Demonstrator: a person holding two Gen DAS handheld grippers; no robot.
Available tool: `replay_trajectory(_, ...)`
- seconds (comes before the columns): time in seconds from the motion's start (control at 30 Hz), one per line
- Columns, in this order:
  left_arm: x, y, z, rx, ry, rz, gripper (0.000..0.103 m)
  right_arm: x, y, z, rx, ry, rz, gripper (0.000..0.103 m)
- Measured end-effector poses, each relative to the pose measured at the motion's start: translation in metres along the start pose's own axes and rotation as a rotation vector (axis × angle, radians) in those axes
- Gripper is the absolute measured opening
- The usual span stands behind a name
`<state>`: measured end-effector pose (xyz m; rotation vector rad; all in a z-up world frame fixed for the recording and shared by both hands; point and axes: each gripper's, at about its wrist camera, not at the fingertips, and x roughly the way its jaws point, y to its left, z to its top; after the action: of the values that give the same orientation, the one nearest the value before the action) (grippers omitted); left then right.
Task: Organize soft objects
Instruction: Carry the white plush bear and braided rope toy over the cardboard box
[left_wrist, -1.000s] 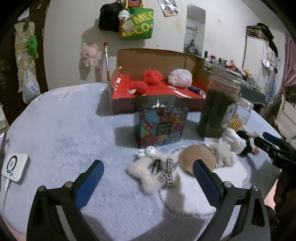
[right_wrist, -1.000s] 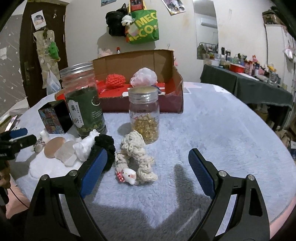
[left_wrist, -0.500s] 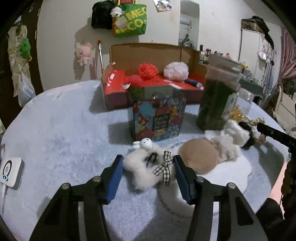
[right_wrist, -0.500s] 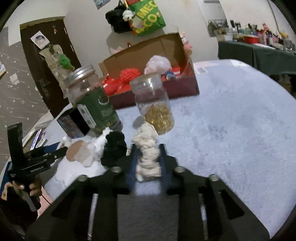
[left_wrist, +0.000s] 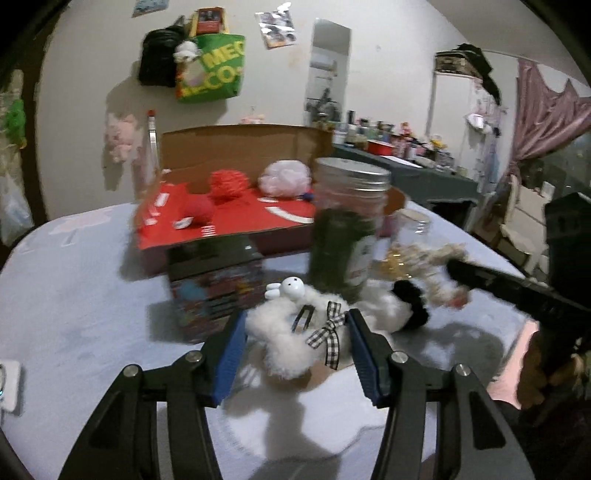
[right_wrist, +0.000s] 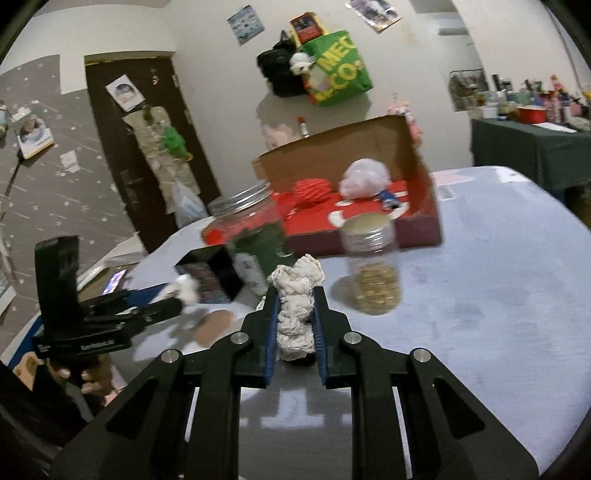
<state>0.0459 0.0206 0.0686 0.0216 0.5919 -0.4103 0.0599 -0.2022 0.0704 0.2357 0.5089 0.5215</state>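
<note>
My left gripper (left_wrist: 295, 328) is shut on a fluffy white plush (left_wrist: 284, 332) with a checked bow and a small white bunny head, lifted just off the table. My right gripper (right_wrist: 295, 306) is shut on a cream knitted scrunchie (right_wrist: 295, 295), held upright above the table; the same scrunchie (left_wrist: 436, 266) hangs from the right gripper's tip in the left wrist view. An open cardboard box (left_wrist: 243, 206) with a red lining stands at the back, holding a red mesh ball (left_wrist: 227, 182), a red ball (left_wrist: 197, 210) and a pale pink pouf (left_wrist: 284, 177).
A tall green-filled jar (left_wrist: 343, 229) with a metal lid, a small jar of gold bits (right_wrist: 373, 266) and a colourful patterned box (left_wrist: 218, 288) stand before the cardboard box. A black scrunchie (left_wrist: 410, 299) and a tan round pad (right_wrist: 216, 325) lie on the pale blue table (right_wrist: 498, 277).
Both grippers closed on their soft things: the left on the white plush, the right on the cream scrunchie. Both then rose, lifting them off the table.
</note>
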Motion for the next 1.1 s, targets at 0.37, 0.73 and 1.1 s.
replay_trajectory(0.37, 0.021, -0.012, 0.001, -0.003, 0.03, -0.043, 0.057, 0.019, 0.004, -0.004, 0.022, 0.031, 0.05, 0.016)
replay_trajectory(0.73, 0.011, 0.005, -0.004, -0.042, 0.029, -0.018, 0.057, 0.01, -0.004, -0.002, 0.039, 0.019, 0.051, 0.016)
replay_trajectory(1.1, -0.021, 0.051, -0.017, -0.118, 0.012, 0.08, 0.057, -0.008, -0.021, 0.0, 0.052, 0.011, -0.015, 0.016)
